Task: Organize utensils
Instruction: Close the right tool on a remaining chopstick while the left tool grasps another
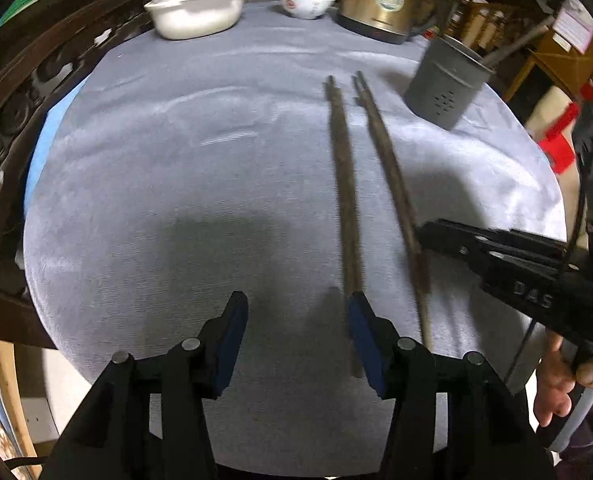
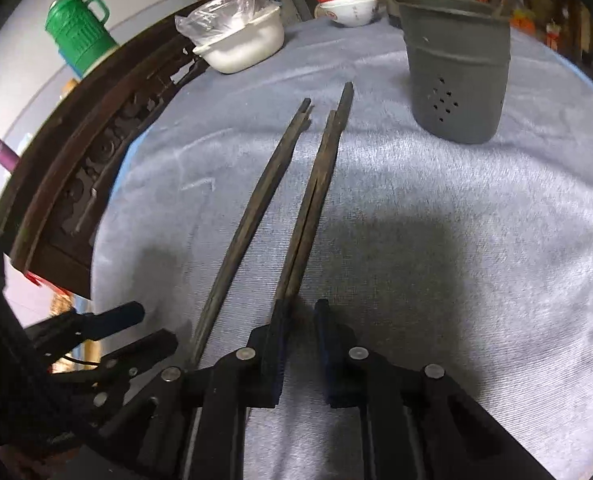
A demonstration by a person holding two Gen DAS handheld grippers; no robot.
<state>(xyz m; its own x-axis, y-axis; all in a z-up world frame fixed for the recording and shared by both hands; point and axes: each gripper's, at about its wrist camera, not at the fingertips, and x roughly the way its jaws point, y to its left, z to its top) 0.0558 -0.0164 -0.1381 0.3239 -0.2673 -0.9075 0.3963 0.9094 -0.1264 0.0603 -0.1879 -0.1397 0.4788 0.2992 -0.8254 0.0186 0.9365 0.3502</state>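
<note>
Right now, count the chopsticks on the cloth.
4. The left pair lies side by side; the right pair lies beside it, nearer the holder, all on the cloth. A stick in the holder may be a fifth.

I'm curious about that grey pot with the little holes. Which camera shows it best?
The right wrist view: the grey holder stands large, whole and sharp there. The left wrist view shows it smaller, tilted by the lens and blurred near the edge.

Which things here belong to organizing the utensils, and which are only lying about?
For the job: chopsticks, grey utensil holder, left gripper, right gripper.

Lying about: stacked bowls, white dish with plastic bag, gold kettle, green jug.
</note>
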